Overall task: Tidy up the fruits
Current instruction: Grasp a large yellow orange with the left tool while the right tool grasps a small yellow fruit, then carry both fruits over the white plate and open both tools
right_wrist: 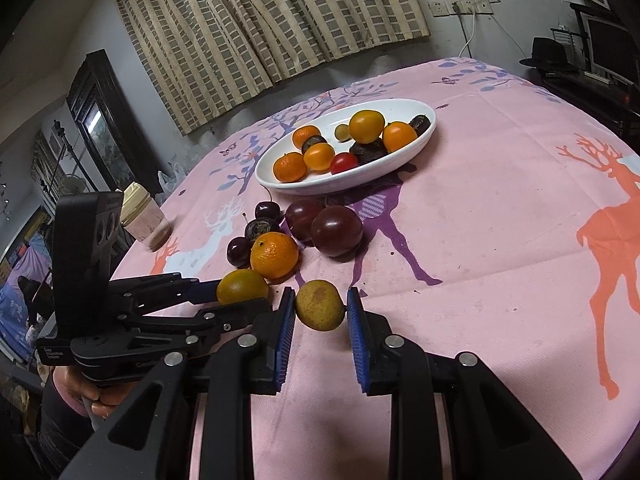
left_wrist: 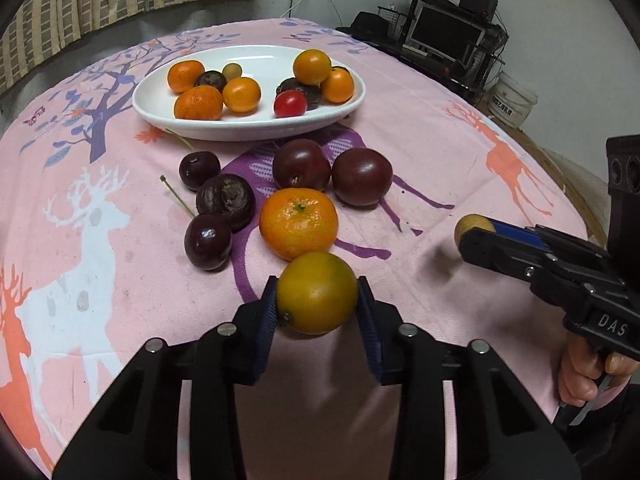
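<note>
Fruits: left tool [left_wrist: 317, 300] grips greenish orange [left_wrist: 316, 292] | right tool [right_wrist: 321, 306] grips yellowish fruit [right_wrist: 320, 305] | bare cloth [right_wrist: 500, 240] rightward

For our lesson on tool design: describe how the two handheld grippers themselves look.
Both are black plastic with silver screws. The left gripper and right gripper have two flat fingers faced with ribbed blue pads. White lettering "DAS" marks the right one's pistol-style body.

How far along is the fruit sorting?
Partly done. The white dish already holds several fruits, including oranges and a red tomato. In hand: the left gripper is on a yellow-green citrus, the right gripper grips a small brownish fruit. Left on the cloth: an orange, two dark plums, cherries and another dark fruit.
</note>
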### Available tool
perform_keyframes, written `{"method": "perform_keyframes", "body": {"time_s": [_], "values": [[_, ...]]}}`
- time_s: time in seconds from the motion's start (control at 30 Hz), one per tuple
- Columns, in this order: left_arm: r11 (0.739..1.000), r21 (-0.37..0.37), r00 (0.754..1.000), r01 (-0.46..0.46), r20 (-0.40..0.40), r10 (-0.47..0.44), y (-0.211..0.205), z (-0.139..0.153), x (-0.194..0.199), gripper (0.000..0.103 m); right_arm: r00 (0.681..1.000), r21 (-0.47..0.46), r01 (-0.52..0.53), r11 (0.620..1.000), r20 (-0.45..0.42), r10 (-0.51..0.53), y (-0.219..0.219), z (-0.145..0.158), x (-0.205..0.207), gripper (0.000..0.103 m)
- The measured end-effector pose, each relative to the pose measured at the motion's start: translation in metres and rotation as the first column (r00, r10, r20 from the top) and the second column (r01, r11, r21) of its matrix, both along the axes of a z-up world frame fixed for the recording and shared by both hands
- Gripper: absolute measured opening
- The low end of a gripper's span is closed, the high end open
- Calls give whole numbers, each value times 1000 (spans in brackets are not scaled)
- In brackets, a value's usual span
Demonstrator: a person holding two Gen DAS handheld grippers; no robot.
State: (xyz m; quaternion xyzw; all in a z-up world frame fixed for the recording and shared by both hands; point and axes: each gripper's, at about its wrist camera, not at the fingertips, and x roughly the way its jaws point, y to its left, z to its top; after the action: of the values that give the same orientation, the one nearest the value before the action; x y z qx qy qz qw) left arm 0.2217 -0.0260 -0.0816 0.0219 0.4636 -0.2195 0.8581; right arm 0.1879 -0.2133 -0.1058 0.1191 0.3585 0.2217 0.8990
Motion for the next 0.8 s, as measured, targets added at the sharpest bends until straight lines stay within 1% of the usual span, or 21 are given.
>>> {"method": "perform_keyframes", "body": {"time_s": [0.1, 0.2, 0.23, 0.3, 0.33, 0.37, 0.43, 0.5, 0.6, 0.67, 0.73, 0.77, 0.8], "values": [[1000, 6, 1000, -17, 26, 16, 6, 7, -4, 37, 1000, 5, -11, 1000, 14, 11, 0, 2, 0, 26], [998, -50, 997, -34, 70, 37, 18, 27, 2, 37, 1000, 13, -18, 1000, 21, 18, -2, 11, 8, 26], [996, -70, 995, -47, 83, 52, 22, 36, 9, 37, 999, 12, -8, 1000, 38, 7, -2, 16, 13, 26], [991, -106, 990, -80, 106, 92, 28, 51, 29, 37, 995, -31, 22, 999, 98, -19, 2, 30, 26, 26], [987, -122, 986, -102, 116, 116, 30, 59, 43, 37, 991, -49, 36, 998, 134, -29, 6, 40, 38, 26], [985, -128, 983, -117, 123, 133, 29, 64, 54, 37, 988, -50, 42, 998, 152, -34, 10, 47, 51, 26], [979, -124, 974, -159, 141, 176, 27, 73, 85, 37, 986, -52, 42, 998, 164, -33, 19, 58, 84, 26], [974, -110, 965, -199, 149, 214, 24, 75, 113, 37, 983, -82, 65, 995, 178, -50, 30, 63, 119, 26], [965, -119, 961, -235, 121, 249, 23, 69, 147, 37, 986, -119, 71, 990, 161, -52, 42, 60, 160, 26], [964, -91, 957, -251, 124, 261, 22, 64, 161, 37, 988, -152, 69, 986, 145, -47, 48, 53, 182, 26], [963, -68, 955, -259, 127, 266, 22, 60, 168, 38, 991, -148, 62, 987, 129, -43, 48, 47, 192, 28], [961, -66, 953, -269, 127, 275, 23, 59, 170, 47, 991, -145, 55, 988, 125, -36, 49, 46, 193, 30], [957, -68, 947, -283, 136, 290, 25, 60, 170, 54, 992, -148, 46, 988, 123, -28, 48, 45, 192, 42]]}}
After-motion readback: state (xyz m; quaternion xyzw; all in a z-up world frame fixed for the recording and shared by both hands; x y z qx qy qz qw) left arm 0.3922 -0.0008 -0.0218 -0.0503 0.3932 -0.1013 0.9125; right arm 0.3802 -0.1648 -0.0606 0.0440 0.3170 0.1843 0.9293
